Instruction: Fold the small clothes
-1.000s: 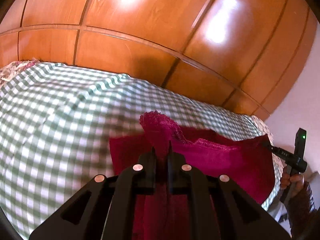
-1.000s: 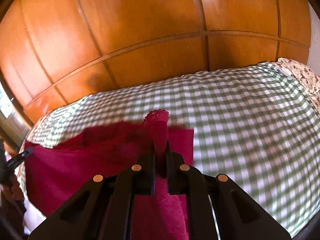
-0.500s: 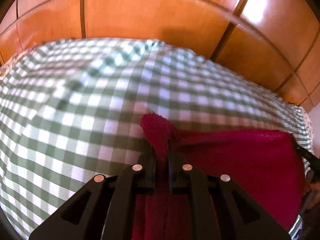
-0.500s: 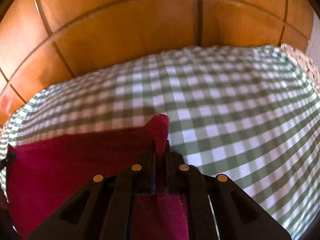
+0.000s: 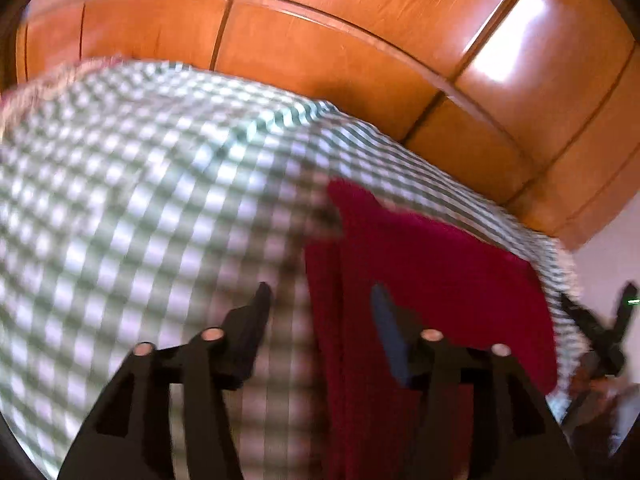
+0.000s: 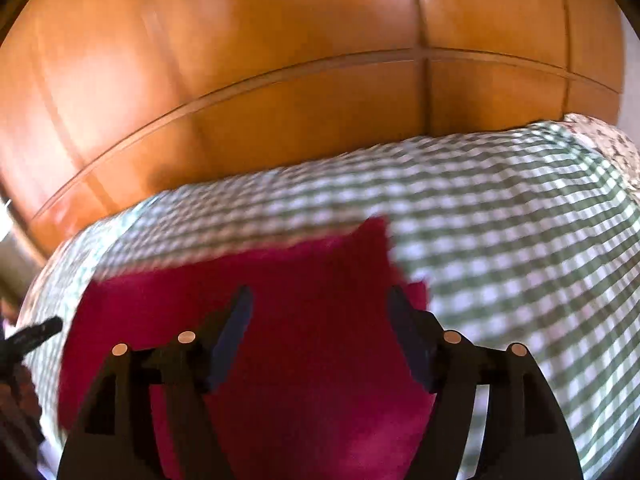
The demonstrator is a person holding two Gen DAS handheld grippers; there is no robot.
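A dark red cloth (image 5: pixel 432 280) lies on the green-and-white checked bed cover (image 5: pixel 120 208), folded over with its far corners pointing up the bed. My left gripper (image 5: pixel 320 296) hovers over the cloth's left edge with its jaws opening and nothing pinched between them. The same red cloth (image 6: pixel 280 328) fills the lower middle of the right wrist view. My right gripper (image 6: pixel 318 300) stands above its right part, jaws opening, pads clear of the fabric. The right gripper (image 5: pixel 600 332) also shows at the left wrist view's right edge. Both views are blurred.
A glossy wooden wardrobe wall (image 6: pixel 320 80) rises right behind the bed. A flowered fabric (image 6: pixel 604 140) lies at the bed's far right end. The checked bed cover (image 6: pixel 520 240) stretches wide to the right of the cloth.
Both grippers were shut on the cloth's raised corners, carried them forward and down, then let go. The corners have dropped and both pairs of jaws now stand apart.
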